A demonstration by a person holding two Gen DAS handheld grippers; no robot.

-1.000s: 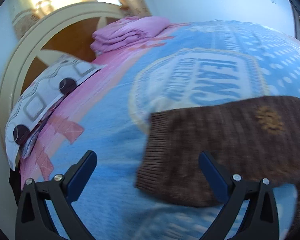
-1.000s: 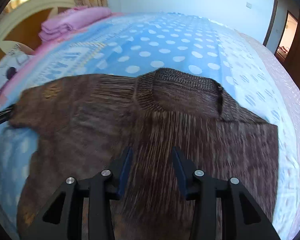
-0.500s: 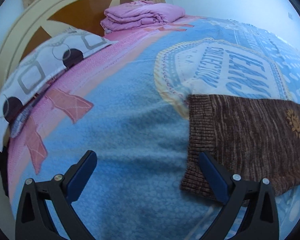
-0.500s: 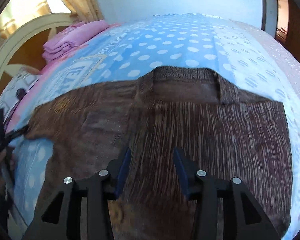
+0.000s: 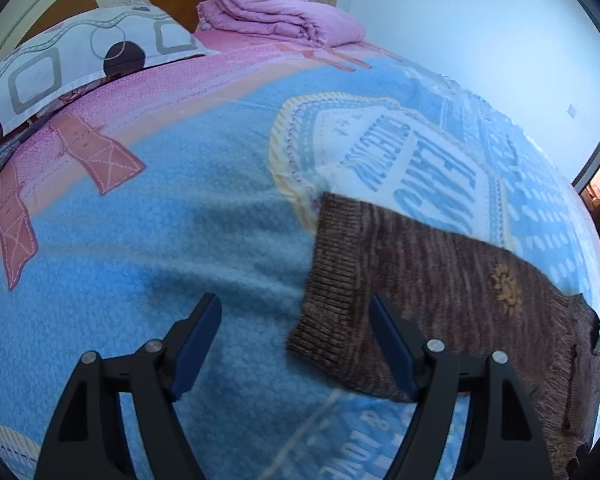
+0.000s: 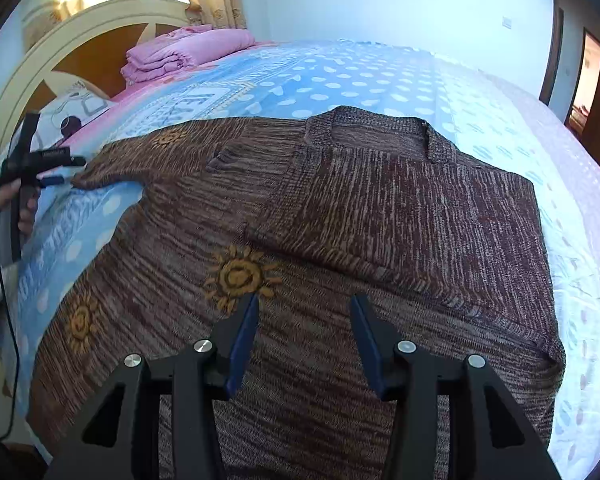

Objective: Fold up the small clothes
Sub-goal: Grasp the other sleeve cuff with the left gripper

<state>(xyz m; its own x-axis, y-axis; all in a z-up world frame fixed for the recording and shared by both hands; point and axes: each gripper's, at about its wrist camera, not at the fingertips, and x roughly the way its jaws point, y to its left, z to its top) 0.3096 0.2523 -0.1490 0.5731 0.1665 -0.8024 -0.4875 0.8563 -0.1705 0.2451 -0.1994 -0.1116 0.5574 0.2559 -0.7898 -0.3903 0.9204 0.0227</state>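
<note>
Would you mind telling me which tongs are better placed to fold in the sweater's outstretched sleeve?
Left. The left tongs are open right at the sleeve cuff, while the right tongs hover open over the sweater body, far from that cuff.

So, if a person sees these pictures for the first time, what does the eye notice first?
The brown knitted sweater with orange suns, spread over the blue bedspread, fills the right wrist view. Its left sleeve cuff lies before the open left gripper. A folded pink blanket sits by the headboard.
</note>
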